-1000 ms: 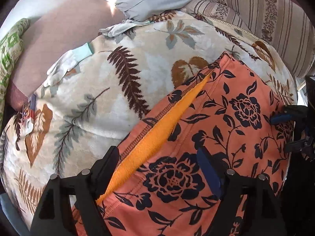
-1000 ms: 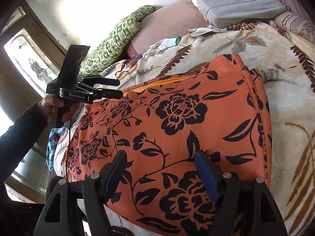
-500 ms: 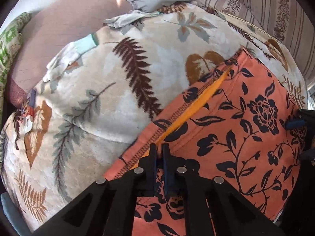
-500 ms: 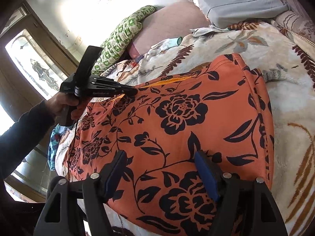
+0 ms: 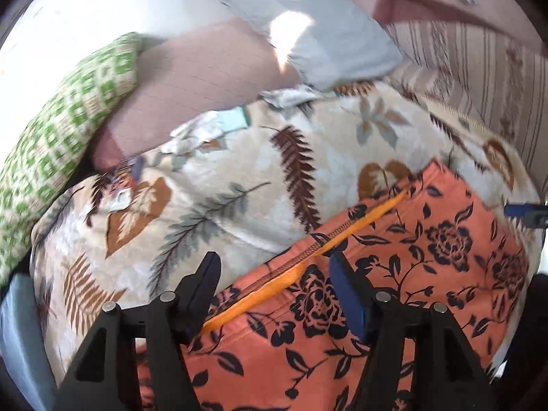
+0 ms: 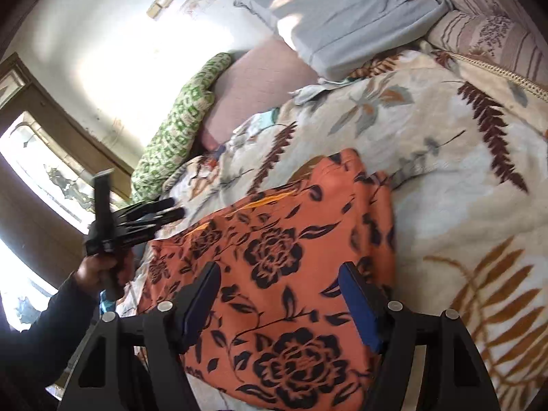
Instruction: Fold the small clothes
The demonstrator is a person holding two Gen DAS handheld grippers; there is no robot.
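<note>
Left hand-held gripper [image 5: 274, 284]: jaws spread wide apart, released, nothing between the fingers. It hangs over the near edge of the orange floral garment [image 5: 394, 291], above the seam where the bright orange lining [image 5: 308, 257] shows along the garment's edge. In the right wrist view this gripper [image 6: 171, 210] appears at the left, gripped by the person's hand [image 6: 106, 270], clear of the fabric and blurred by motion.

Right hand-held gripper [image 6: 279, 294]: jaws likewise spread wide, released, holding nothing. Its blue-padded fingers [image 6: 359, 308] frame the near part of the garment; whether they touch the cloth cannot be told.

Orange floral garment: lies flat on the bed, on the leaf-patterned blanket [image 6: 462, 171], printed with dark flowers and vines. Its far corner points toward the head of the bed.

Surroundings, outward from the garment:
- A small pale cloth item with a teal band [image 5: 219, 126] lies on the blanket near the pillows.
- A pink pillow [image 6: 260, 82] sits at the head of the bed, with a green-patterned cushion [image 6: 178, 120] to its left.
- A grey pillow [image 6: 342, 13] lies behind, against a striped cushion [image 5: 479, 68].
- A window [image 6: 44, 167] is at the left, set in a white wall [image 6: 120, 51].
</note>
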